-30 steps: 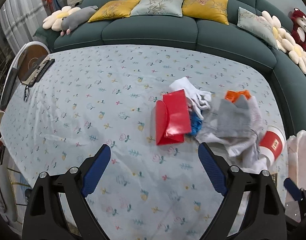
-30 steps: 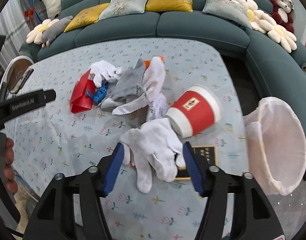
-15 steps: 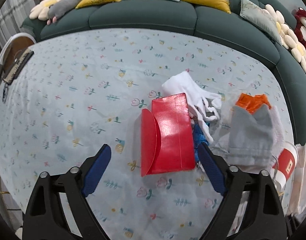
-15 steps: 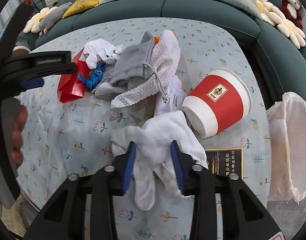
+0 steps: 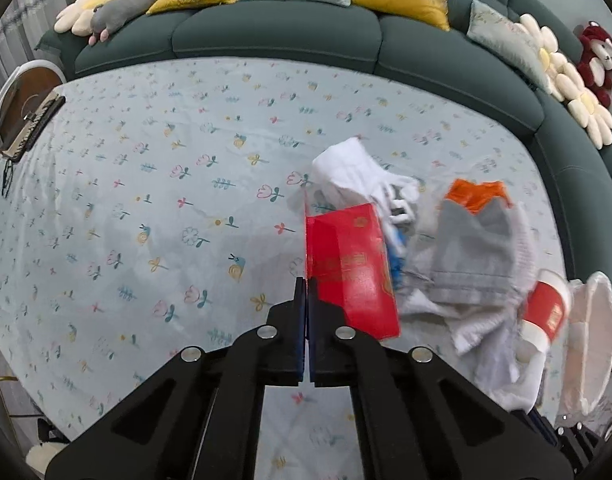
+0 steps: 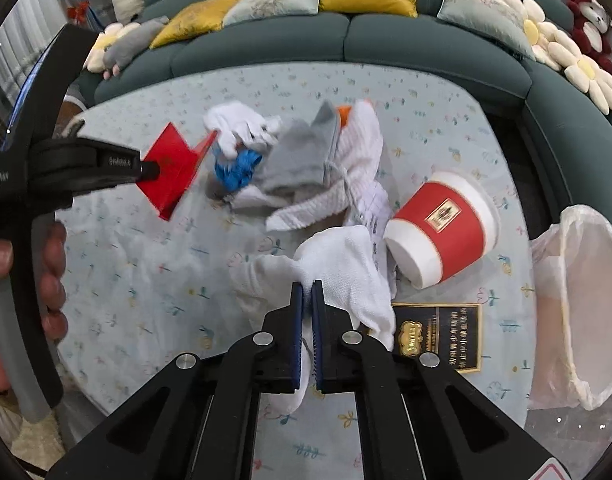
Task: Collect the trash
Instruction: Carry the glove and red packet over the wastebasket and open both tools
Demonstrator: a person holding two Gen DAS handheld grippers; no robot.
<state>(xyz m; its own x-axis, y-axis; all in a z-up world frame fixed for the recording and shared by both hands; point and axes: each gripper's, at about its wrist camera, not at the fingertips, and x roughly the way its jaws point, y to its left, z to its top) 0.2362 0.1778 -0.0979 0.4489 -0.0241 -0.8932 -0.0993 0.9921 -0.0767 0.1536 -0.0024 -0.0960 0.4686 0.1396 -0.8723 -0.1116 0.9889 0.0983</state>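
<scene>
The left tongs (image 5: 307, 282) have just been closing and are now pressed together on the edge of the red envelope (image 5: 352, 268). In the right wrist view this envelope (image 6: 174, 172) hangs tilted from the tips of the left tongs (image 6: 150, 167), above the flowered cloth of the tabletop (image 5: 146, 200), toward its left side. A hand (image 6: 50, 276) holds the grip of this tool at the left border of the picture.

The right tongs (image 6: 307, 286) have also just been closing, and they now pinch a fold of the white glove (image 6: 338, 268), which lies near the front edge of the tabletop (image 6: 146, 280). White fabric shows in the narrow slit between the blue pads.

Just beside the glove, on its right, a red and white paper cup (image 6: 442, 228) lies on its side, with the open mouth toward the front. A black card with gold print (image 6: 438, 336) lies flat just in front of the cup. Behind the glove, around the middle of the tabletop, there is a heap: a grey cloth (image 6: 306, 156), a white ribbed towel (image 6: 346, 184), a crumpled blue piece (image 6: 238, 168), another white glove (image 6: 234, 120) and something orange (image 6: 344, 112) that shows only a little.

At the right edge of the tabletop stands a bin with a pale plastic bag (image 6: 578, 304), its mouth open. A dark green sofa (image 5: 274, 32) with cushions curves around the far edge.
</scene>
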